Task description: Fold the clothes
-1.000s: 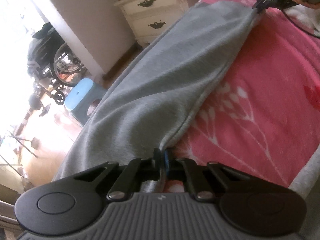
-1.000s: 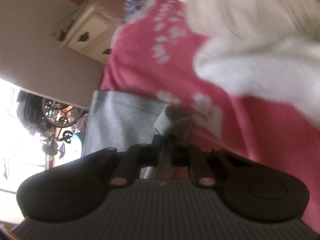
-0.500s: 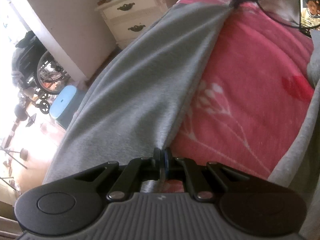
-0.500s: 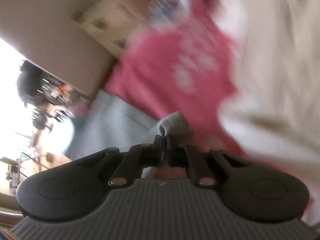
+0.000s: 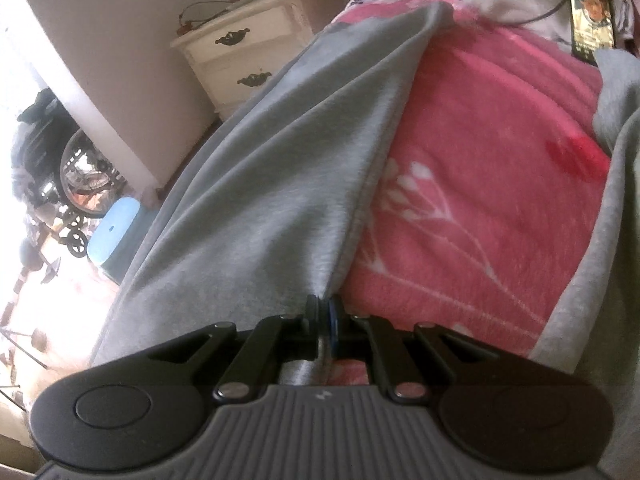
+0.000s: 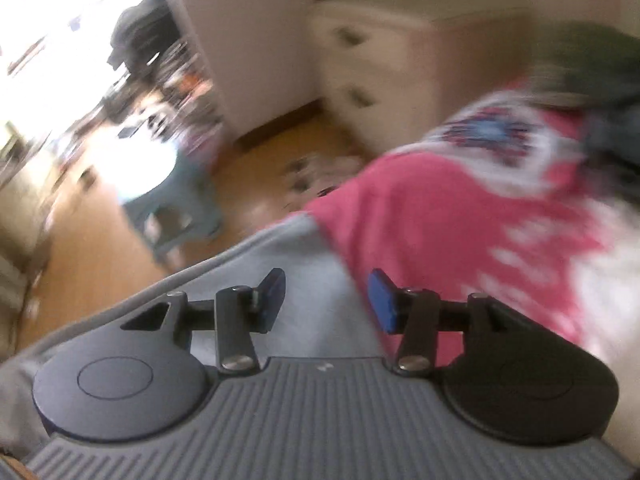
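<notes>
Two grippers over the bed, and only one of them has cloth in it.

Our left gripper (image 5: 323, 314) has its fingers pressed together on the hem of the grey garment (image 5: 280, 168), which runs taut from the pinch up along the near edge of the pink floral blanket (image 5: 488, 152) and hangs over the bedside. Our right gripper (image 6: 326, 300) stands wide apart, blue pads (image 6: 382, 306) clear of everything, hovering above a grey corner of the garment that lies flat where blanket and bed edge meet; that view is blurred. We also see a cream nightstand (image 5: 244, 56) against the wall, a blue stool (image 5: 116, 232) on the floor, and a phone (image 5: 591, 16) at the blanket's far edge.
</notes>
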Motion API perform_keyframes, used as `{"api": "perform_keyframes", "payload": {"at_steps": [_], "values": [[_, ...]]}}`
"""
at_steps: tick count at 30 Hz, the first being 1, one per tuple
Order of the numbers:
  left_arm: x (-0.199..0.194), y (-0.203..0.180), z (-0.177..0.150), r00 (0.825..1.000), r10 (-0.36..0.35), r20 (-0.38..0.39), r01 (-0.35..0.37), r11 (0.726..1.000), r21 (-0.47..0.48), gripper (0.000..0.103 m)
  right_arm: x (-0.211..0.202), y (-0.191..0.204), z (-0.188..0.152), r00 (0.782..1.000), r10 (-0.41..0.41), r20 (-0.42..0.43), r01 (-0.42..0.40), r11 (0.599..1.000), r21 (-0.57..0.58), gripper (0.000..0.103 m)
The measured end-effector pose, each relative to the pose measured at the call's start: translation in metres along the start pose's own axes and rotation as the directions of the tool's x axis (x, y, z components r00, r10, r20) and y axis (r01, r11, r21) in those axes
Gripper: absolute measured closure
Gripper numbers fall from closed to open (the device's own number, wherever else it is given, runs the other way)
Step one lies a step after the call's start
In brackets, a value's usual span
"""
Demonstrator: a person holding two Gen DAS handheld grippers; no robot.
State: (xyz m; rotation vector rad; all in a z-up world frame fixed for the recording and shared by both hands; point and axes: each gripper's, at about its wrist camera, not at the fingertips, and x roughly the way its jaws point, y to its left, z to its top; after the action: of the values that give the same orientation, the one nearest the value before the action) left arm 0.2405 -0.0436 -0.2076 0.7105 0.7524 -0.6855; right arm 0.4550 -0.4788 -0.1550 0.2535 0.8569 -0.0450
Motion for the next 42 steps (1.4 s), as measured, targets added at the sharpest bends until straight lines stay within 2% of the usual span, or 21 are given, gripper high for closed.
{"api": "perform_keyframes", "payload": {"at_steps": [4, 7, 10, 13, 16, 17, 18, 22, 25, 34, 36, 39, 42], "values": [[0.002, 0.006, 0.001, 1.000, -0.022, -0.001, 0.022, 1.000, -0.023, 0.097, 0.055, 0.007, 0.028, 0.997, 0.051, -0.066, -0.055, 0.996, -0.066, 0.059], [0.003, 0.008, 0.001, 0.999, -0.035, 0.003, 0.035, 0.999, -0.032, 0.098, 0.083, 0.013, 0.044, 0.993, 0.048, -0.106, -0.061, 0.991, -0.121, 0.059], [0.003, 0.009, 0.000, 0.999, -0.041, 0.006, 0.041, 0.999, -0.031, 0.098, 0.101, 0.019, 0.051, 0.981, 0.050, -0.186, -0.080, 0.984, -0.158, 0.059], [0.004, 0.011, 0.000, 0.999, -0.051, 0.010, 0.052, 0.998, -0.034, 0.098, 0.100, 0.024, 0.047, 0.977, 0.050, -0.209, -0.094, 0.974, -0.205, 0.061], [0.005, 0.010, -0.001, 0.998, -0.052, 0.016, 0.053, 0.998, -0.023, 0.098, 0.098, 0.024, 0.048, 0.974, 0.064, -0.219, -0.113, 0.969, -0.219, 0.084], [0.005, 0.009, -0.001, 0.999, -0.048, 0.019, 0.049, 0.999, -0.017, 0.098, 0.096, 0.027, 0.047, 0.975, 0.062, -0.214, -0.113, 0.965, -0.238, 0.094], [0.005, 0.008, -0.001, 0.999, -0.044, 0.021, 0.044, 0.999, -0.012, 0.098, 0.094, 0.031, 0.047, 0.977, 0.058, -0.206, -0.112, 0.960, -0.257, 0.096], [0.004, 0.005, -0.002, 0.999, -0.028, 0.020, 0.028, 1.000, 0.003, 0.098, 0.083, 0.046, 0.052, 0.997, 0.042, -0.070, -0.062, 0.950, -0.307, 0.097], [0.004, 0.000, -0.001, 1.000, -0.015, 0.017, 0.015, 1.000, 0.027, 0.098, 0.084, 0.049, 0.061, 1.000, 0.015, 0.002, -0.013, 0.952, -0.306, 0.098], [0.004, -0.003, 0.003, 1.000, -0.009, 0.005, 0.009, 0.999, 0.038, 0.098, 0.127, 0.045, 0.058, 0.996, -0.083, -0.022, 0.071, 0.946, -0.317, 0.097], [0.003, -0.003, 0.004, 1.000, -0.010, 0.002, 0.010, 0.999, 0.037, 0.098, 0.136, 0.043, 0.057, 0.994, -0.109, -0.025, 0.096, 0.944, -0.316, 0.092], [0.002, -0.002, 0.005, 1.000, -0.012, -0.004, 0.012, 1.000, 0.029, 0.098, 0.127, 0.031, 0.064, 0.972, -0.236, 0.014, 0.233, 0.943, -0.239, 0.092], [0.002, -0.002, 0.006, 1.000, -0.010, -0.008, 0.010, 1.000, 0.025, 0.098, 0.085, 0.009, 0.069, 0.993, -0.115, 0.017, 0.116, 0.987, -0.107, 0.087]]}}
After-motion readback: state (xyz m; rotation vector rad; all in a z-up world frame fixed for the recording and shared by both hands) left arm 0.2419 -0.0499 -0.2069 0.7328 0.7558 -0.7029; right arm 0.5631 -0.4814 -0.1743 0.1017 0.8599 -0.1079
